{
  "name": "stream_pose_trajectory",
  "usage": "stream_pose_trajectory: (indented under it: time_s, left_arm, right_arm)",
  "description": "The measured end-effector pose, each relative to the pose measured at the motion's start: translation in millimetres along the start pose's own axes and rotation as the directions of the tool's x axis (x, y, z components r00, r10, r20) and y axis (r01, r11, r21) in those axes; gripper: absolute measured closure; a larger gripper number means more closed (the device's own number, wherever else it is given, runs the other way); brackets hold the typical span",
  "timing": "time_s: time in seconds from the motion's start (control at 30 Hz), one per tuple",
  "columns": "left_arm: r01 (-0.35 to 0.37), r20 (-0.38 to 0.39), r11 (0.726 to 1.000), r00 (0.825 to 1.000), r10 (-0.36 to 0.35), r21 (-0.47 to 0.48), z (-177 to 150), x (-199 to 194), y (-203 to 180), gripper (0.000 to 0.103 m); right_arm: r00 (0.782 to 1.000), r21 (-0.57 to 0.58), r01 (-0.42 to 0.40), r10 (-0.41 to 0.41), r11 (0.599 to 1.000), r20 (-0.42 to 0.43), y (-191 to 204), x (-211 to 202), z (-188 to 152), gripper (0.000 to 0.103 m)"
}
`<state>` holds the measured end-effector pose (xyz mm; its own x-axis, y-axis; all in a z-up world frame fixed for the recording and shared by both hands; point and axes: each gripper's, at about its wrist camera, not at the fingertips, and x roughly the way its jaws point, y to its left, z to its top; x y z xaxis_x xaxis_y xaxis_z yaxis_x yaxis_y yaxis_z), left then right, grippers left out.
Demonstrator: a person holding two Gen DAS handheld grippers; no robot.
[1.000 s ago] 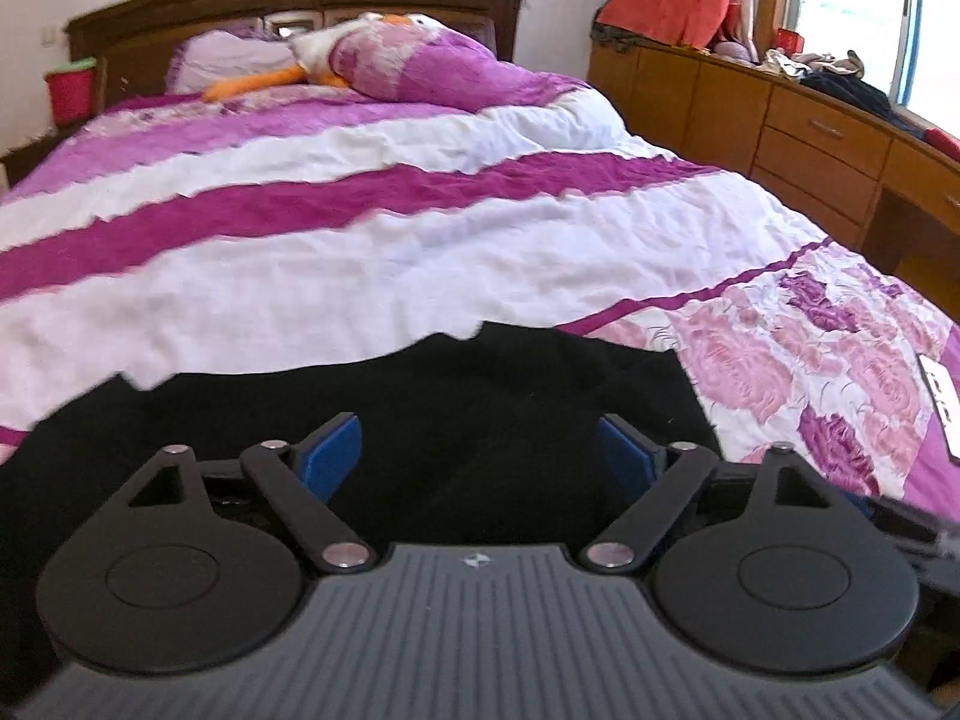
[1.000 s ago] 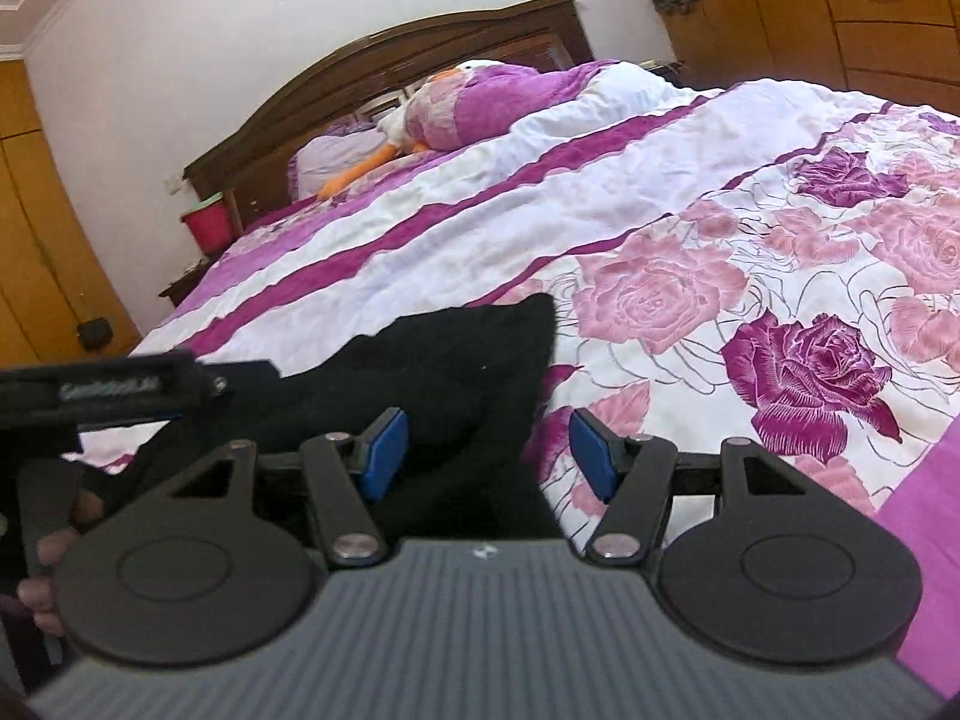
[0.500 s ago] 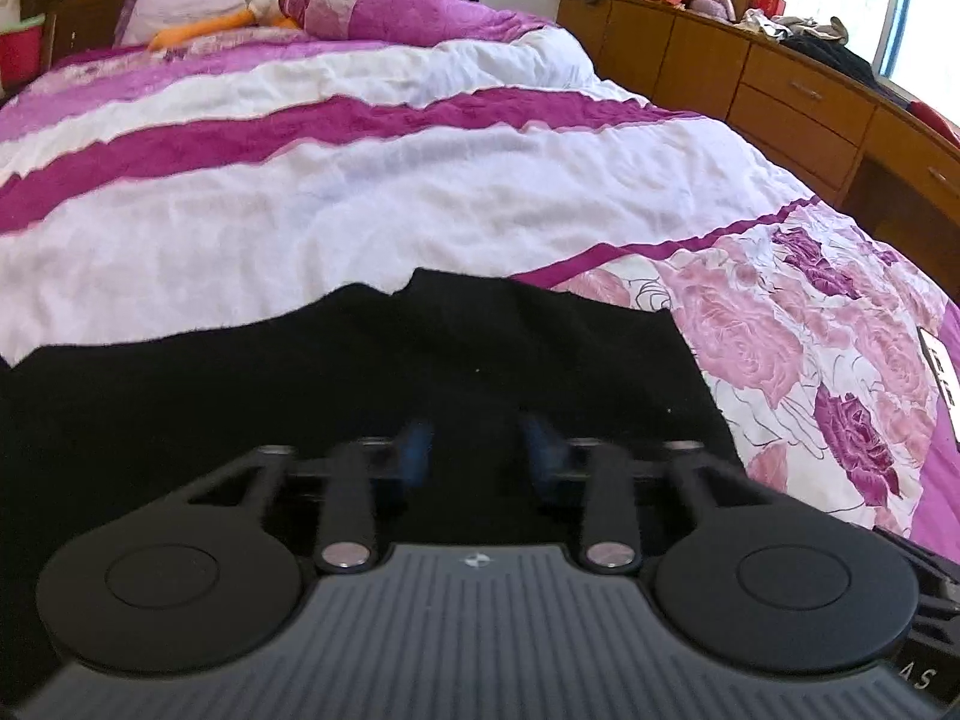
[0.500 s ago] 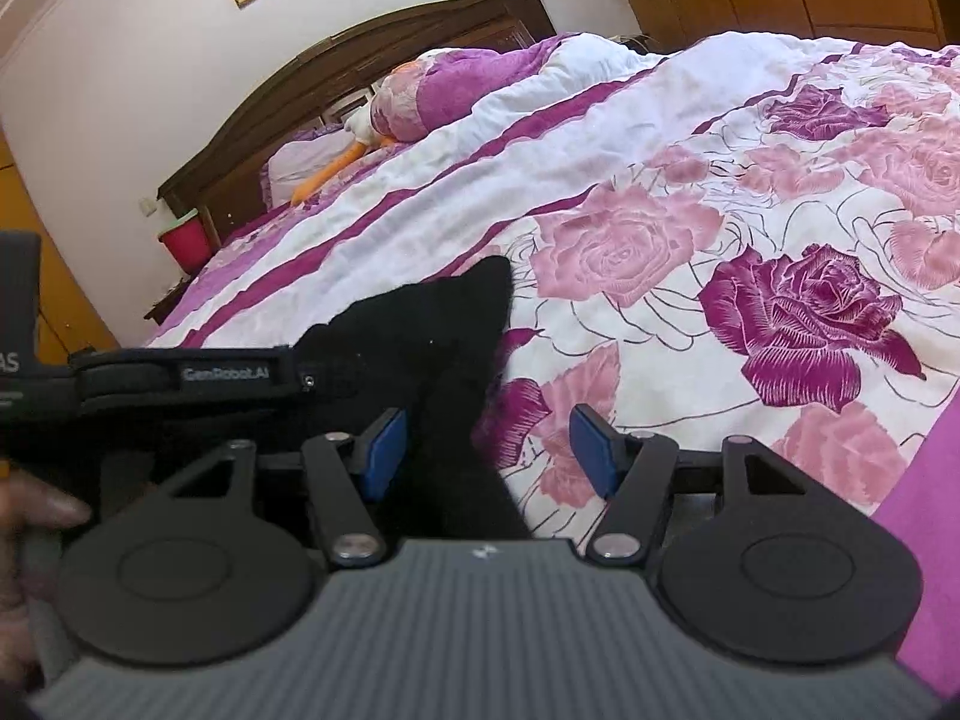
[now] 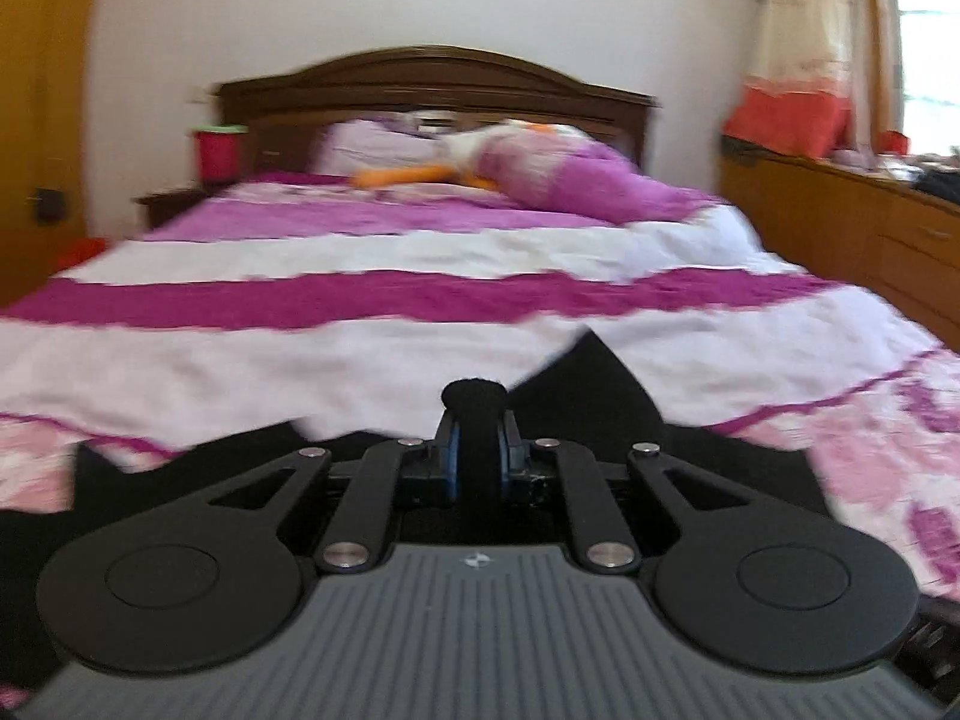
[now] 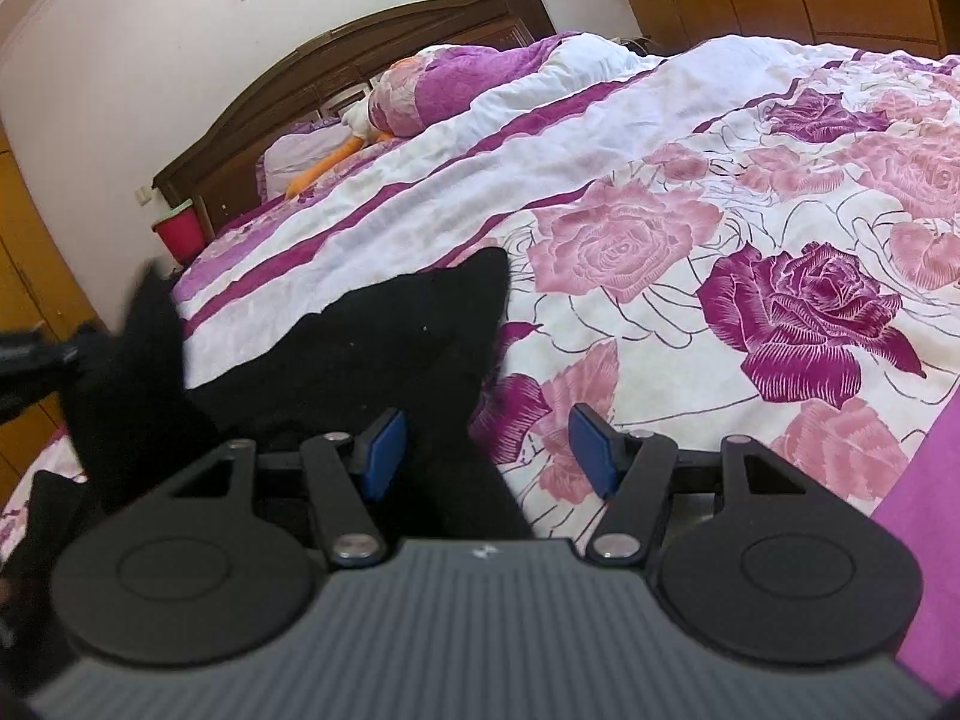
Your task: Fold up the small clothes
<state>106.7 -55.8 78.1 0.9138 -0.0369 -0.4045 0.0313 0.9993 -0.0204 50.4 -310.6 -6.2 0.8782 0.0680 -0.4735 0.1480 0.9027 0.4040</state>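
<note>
A black garment (image 6: 384,348) lies on the near part of the bed. My left gripper (image 5: 477,450) is shut on a bunched fold of the black garment (image 5: 600,384) and holds it lifted above the bedspread. The lifted fold also shows at the left of the right wrist view (image 6: 138,354), with the left gripper beside it. My right gripper (image 6: 486,450) is open, low over the garment's right edge, with the cloth between its blue pads (image 6: 381,444).
The bed (image 5: 360,276) has a purple, white and rose-print bedspread (image 6: 780,276). Pillows and a soft toy (image 5: 516,168) lie by the wooden headboard (image 5: 432,78). A red bin (image 5: 219,150) stands left of the bed. Wooden drawers (image 5: 870,252) run along the right wall.
My left gripper has shut on the black garment and lifted a fold of it up. My right gripper has stayed open and shifted slightly over the garment's right edge.
</note>
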Motion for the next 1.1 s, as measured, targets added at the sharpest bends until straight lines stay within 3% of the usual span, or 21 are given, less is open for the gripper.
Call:
stream_pose_trajectory:
  time_s: [0.17,0.3,0.43,0.6,0.8,1.1]
  left_arm:
    - [-0.135,-0.081,0.991,0.988,0.134,-0.018,-25.2,-8.3,35.8,0.089]
    - [-0.168,-0.173,0.985,0.972,0.158,-0.044,-44.3,-10.8,58.8,0.088]
    - [-0.135,-0.230,0.989,0.966,0.119,-0.056,-53.9,-17.5,73.9,0.085]
    - [-0.128,-0.185,0.991,0.976,0.117,-0.049,-50.6,-35.1,81.5,0.051]
    - [-0.054,-0.187,0.997,0.981,0.043,-0.058,-39.6,-15.2,87.3,0.048]
    - [-0.045,-0.217,0.996,0.976,0.027,-0.079,-35.6,33.5,96.5,0.048]
  right_arm:
    - [1.000,-0.014,0.010,-0.010,1.000,0.001,2.5,0.2,-0.3,0.041]
    - [1.000,-0.030,0.021,-0.021,0.999,0.001,5.2,0.7,-0.7,0.041]
    - [0.999,-0.057,0.035,-0.035,0.998,0.001,10.1,-0.4,-0.7,0.041]
    - [1.000,-0.063,0.030,-0.030,0.998,-0.007,11.3,-4.9,0.5,0.041]
    - [0.999,-0.090,0.035,-0.035,0.995,-0.002,16.2,-8.4,-2.0,0.040]
    - [1.000,-0.141,-0.004,0.003,0.990,-0.006,22.3,-13.2,8.3,0.040]
